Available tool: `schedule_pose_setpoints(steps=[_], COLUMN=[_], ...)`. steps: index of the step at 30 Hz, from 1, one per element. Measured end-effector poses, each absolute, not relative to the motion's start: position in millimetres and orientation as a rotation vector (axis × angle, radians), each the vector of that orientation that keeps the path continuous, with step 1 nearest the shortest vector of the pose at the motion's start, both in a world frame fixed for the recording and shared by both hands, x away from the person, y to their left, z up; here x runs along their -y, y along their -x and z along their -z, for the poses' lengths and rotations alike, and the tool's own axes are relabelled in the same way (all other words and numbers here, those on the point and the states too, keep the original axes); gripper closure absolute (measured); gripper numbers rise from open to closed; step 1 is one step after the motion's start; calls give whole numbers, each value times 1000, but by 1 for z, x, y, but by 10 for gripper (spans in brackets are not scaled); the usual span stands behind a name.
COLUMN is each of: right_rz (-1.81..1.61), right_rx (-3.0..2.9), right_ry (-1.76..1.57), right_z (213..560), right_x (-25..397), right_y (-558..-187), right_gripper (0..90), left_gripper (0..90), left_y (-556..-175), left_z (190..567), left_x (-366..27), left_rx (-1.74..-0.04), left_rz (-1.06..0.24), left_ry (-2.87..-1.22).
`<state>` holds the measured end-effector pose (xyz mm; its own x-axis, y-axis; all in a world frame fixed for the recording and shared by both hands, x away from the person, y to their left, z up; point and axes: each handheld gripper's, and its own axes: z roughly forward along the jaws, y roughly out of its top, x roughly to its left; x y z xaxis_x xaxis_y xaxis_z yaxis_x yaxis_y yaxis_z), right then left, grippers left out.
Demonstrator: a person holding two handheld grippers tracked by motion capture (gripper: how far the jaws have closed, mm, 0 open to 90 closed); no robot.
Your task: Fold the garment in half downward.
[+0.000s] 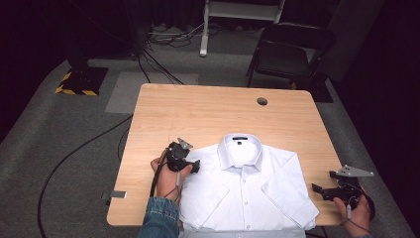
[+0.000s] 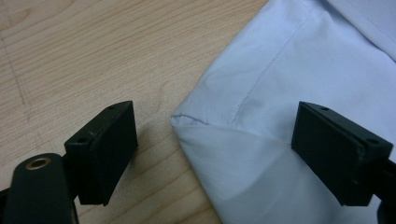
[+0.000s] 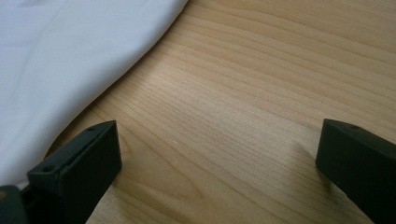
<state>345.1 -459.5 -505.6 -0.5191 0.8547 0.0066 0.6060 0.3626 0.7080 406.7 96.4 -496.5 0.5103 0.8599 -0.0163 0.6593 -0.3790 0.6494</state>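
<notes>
Now the white shirt (image 1: 247, 186) lies flat on the near side of the table (image 1: 198, 109), so the left gripper (image 1: 194, 166), jaws wide open, should pinch its folded corner firmly while the right gripper (image 1: 317, 189), also open over bare wood, moves closer.

You're working under bright overhead light falling on the table (image 1: 198, 109); surroundings are fading dark, and close-ups are showing soft jaw shadows.
</notes>
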Motion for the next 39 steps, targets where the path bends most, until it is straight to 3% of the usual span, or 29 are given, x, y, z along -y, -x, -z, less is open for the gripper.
schedule_pose_setpoints(steps=[7,11,15,18,35,39], right_rz=[-945,-942,-941,-940,-944,-954], right_rx=[-2267,-2267,-2267,-2265,-2265,-2268], right_ry=[-1279,-1280,-1279,-1282,-1284,-1269], right_z=[506,505,505,505,505,504], right_x=[459,459,459,458,455,455], right_y=[-345,-345,-346,-346,-350,-350], right_gripper=[0,0,0,0,0,49], left_gripper=[203,402,658,753,791,791], left_y=[-405,-402,-398,-396,-391,-390], left_z=[496,494,493,494,502,502], left_x=[-95,-94,-91,-89,-93,-93], left_rx=[-1198,-1158,-1138,-1128,-1087,-1089], left_rz=[-441,-433,-418,-420,-440,-443], left_ry=[-2154,-2158,-2150,-2143,-2075,-2072])
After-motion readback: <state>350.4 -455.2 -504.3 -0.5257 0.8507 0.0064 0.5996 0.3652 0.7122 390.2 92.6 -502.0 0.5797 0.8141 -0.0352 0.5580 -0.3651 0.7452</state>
